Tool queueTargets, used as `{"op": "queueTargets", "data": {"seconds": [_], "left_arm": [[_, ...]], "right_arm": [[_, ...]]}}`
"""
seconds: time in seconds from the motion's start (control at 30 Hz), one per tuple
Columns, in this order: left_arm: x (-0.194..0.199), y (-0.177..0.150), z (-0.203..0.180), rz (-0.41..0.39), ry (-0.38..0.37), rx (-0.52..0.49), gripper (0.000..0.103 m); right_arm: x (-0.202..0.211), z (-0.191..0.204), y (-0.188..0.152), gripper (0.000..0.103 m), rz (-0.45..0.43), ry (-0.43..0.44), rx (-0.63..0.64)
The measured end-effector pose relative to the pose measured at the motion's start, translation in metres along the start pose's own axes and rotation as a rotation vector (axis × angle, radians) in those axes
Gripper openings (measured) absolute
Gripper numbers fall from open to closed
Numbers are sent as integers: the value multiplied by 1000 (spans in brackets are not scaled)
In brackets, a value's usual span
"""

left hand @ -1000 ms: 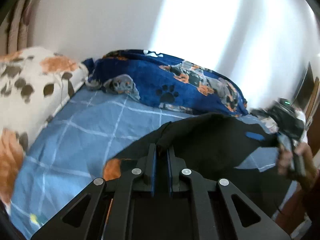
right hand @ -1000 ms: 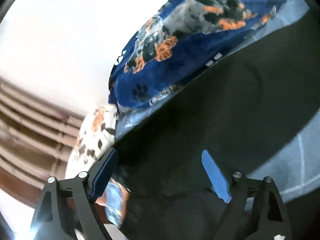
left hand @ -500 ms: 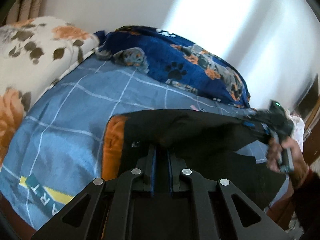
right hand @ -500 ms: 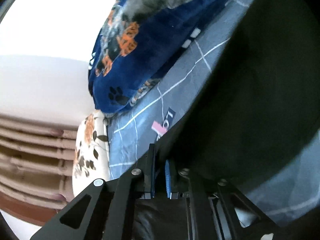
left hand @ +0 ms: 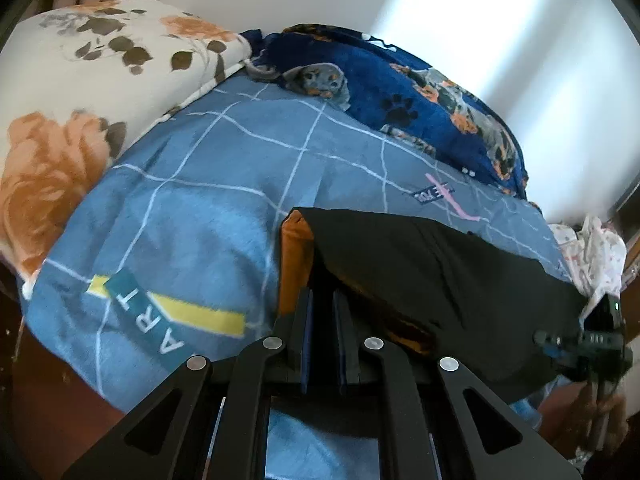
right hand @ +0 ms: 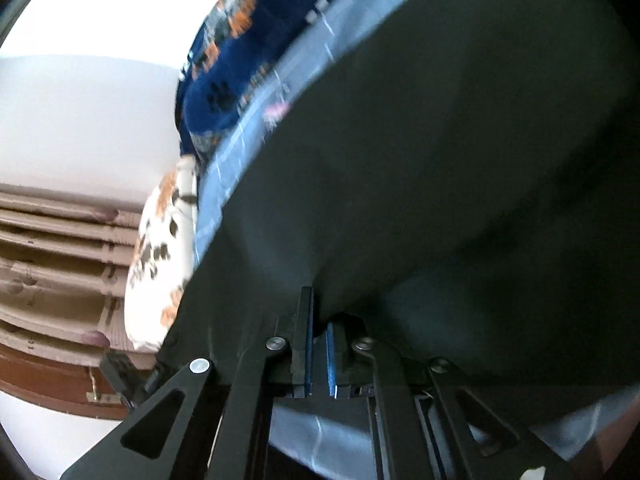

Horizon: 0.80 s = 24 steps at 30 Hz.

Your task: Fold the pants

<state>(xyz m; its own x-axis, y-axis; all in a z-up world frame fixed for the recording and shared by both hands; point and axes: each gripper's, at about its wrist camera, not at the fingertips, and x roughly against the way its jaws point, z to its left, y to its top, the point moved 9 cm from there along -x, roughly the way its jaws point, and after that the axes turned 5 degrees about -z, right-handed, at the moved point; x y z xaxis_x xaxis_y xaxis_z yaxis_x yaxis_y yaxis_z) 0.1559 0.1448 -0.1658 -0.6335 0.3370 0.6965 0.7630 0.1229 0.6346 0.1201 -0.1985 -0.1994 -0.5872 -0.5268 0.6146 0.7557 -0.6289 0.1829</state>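
The black pants (left hand: 432,276) with an orange lining at one end hang stretched over the near edge of the blue checked bedsheet (left hand: 224,184). My left gripper (left hand: 322,300) is shut on the pants' orange-lined end. At the other end, low at the right of the left wrist view, sits my right gripper (left hand: 560,344). In the right wrist view the black pants (right hand: 440,160) fill most of the picture and my right gripper (right hand: 318,324) is shut on their edge.
A floral cream pillow (left hand: 80,80) lies at the left of the bed. A dark blue dog-print blanket (left hand: 400,96) is bunched along the white wall. White patterned cloth (left hand: 596,252) lies at the bed's right end. A wooden bed frame (right hand: 48,384) shows past the pillow.
The right gripper's jaws went from wide open to shut on the pants' edge. Both grippers then drew the pants back and down toward the near edge of the bed.
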Motion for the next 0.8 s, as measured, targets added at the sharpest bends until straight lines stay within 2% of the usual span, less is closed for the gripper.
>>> {"op": "queueTargets", "data": {"seconds": [0.13,0.23,0.37,0.43,0.53,0.6,0.67,0.77,0.8], "left_arm": [[4,-11,12,16,31,13,10],[8,-15,21,10,62,17,10],[17,-6,26,-24,101,17,10],[26,5,16,-62,95,-2,10],[31,11,-30,-73,31,-97,10],[22,3,-58,-37,-33,-128,11],[-2,-21,-90,49,-97,-161,11],[-42,-64,-112,187,-76,-251,11],[-51,-75,-112,219,-70,-252,11]], "right_arm": [[-4,-17,-33,5,34,-30,-9],[-4,-29,-41,5,44,-30,-43],[-3,-28,-45,5,43,-36,-21],[-4,-31,-45,5,47,-25,-41],[-6,-32,-46,6,49,-3,-61],[-6,-32,-47,6,46,11,-62],[-7,-30,-48,9,48,46,-73],[-5,-32,-46,11,40,111,-113],[-2,-35,-43,12,34,123,-125]]}}
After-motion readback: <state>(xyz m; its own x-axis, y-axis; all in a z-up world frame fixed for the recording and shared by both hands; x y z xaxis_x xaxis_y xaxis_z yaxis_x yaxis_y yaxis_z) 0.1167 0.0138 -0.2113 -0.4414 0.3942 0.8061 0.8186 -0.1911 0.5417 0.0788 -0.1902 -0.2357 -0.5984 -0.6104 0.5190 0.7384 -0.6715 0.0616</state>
